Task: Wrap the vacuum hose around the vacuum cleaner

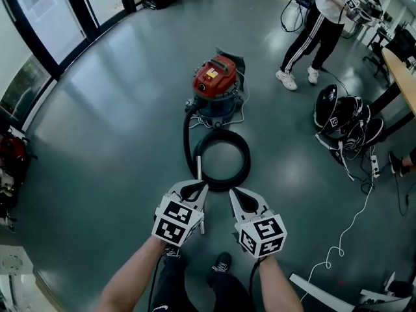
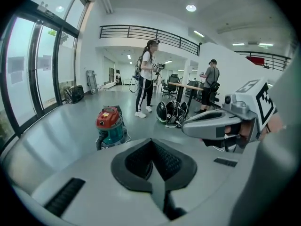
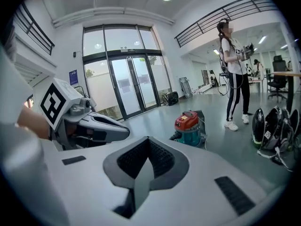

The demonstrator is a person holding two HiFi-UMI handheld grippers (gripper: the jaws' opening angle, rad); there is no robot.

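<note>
The vacuum cleaner (image 1: 214, 83), red on top with a teal drum, stands on the grey floor ahead of me. Its black hose (image 1: 244, 158) leaves the drum's left side and lies in a loose coil on the floor in front of it. A metal tube end (image 1: 199, 168) rests at the coil's near left. My left gripper (image 1: 197, 188) and right gripper (image 1: 234, 195) hang side by side above the floor, just short of the coil, both shut and empty. The vacuum cleaner (image 2: 110, 125) shows beyond the shut left gripper (image 2: 153, 159). It also shows (image 3: 190, 125) beyond the shut right gripper (image 3: 146, 161).
A person (image 1: 318, 25) stands beyond the vacuum at the right. Black bags (image 1: 341, 116), a power strip (image 1: 375, 166) and a white cable (image 1: 351, 229) lie at the right, near a table edge (image 1: 403, 77). Glass doors (image 1: 58, 18) line the left.
</note>
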